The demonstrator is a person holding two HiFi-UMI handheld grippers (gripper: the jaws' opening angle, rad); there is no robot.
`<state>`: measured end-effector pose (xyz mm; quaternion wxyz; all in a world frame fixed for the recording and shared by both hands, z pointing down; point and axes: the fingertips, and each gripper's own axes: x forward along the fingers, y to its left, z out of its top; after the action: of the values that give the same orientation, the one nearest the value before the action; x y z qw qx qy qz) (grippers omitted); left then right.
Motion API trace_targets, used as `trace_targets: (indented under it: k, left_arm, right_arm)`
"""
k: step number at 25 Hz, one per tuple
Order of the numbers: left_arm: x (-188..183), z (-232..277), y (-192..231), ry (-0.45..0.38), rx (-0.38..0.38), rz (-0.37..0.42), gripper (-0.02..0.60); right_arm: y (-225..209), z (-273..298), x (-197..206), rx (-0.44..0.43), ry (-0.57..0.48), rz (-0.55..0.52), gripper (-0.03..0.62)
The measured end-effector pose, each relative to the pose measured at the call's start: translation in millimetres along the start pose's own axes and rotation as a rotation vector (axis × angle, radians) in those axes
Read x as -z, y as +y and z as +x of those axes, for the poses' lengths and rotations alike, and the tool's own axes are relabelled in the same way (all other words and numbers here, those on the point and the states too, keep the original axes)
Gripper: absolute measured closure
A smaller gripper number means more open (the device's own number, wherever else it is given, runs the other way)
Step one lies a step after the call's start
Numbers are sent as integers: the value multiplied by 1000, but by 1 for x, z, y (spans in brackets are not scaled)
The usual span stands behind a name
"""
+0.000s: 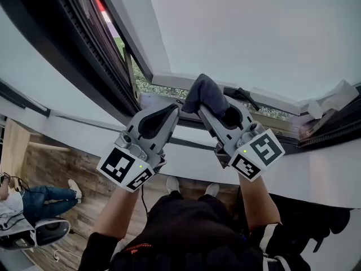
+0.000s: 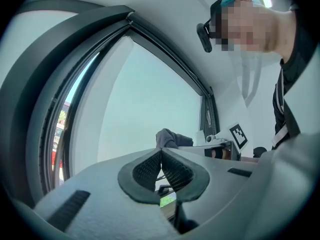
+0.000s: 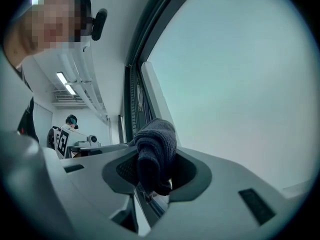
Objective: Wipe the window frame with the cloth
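Plainly, right gripper view, not left: cloth (image 3: pixel 156 146) betw. jaws.

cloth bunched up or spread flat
Bunched: the cloth is a rolled wad pinched in the right gripper, not spread.

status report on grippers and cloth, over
Right hand-held gripper shut on cloth, by the window frame. Left hand-held gripper shut, empty. Nothing seen in the way.

My left gripper (image 1: pixel 172 113) and right gripper (image 1: pixel 202 110) are light grey plastic, with dark ribbed pads (image 2: pixel 147 170) inside the fingers. Each carries a white cube (image 1: pixel 125 168) with black square markers and a small green light. I wear a black short-sleeved top (image 1: pixel 186 230) with small orange print.
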<state>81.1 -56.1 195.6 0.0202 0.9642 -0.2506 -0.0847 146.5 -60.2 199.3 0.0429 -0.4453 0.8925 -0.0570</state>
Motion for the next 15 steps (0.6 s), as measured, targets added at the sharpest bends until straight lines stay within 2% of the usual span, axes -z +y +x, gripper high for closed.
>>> trace_targets:
  k: [8,15]
  left_arm:
    - [6,17,-17,25,44,-21,561]
    - [6,24,-21,28,44,-12,561]
  right_arm:
    - [-10,-27,-6,45,5,-2,473]
    - [-14,-35,-11,49,-8,-2,473]
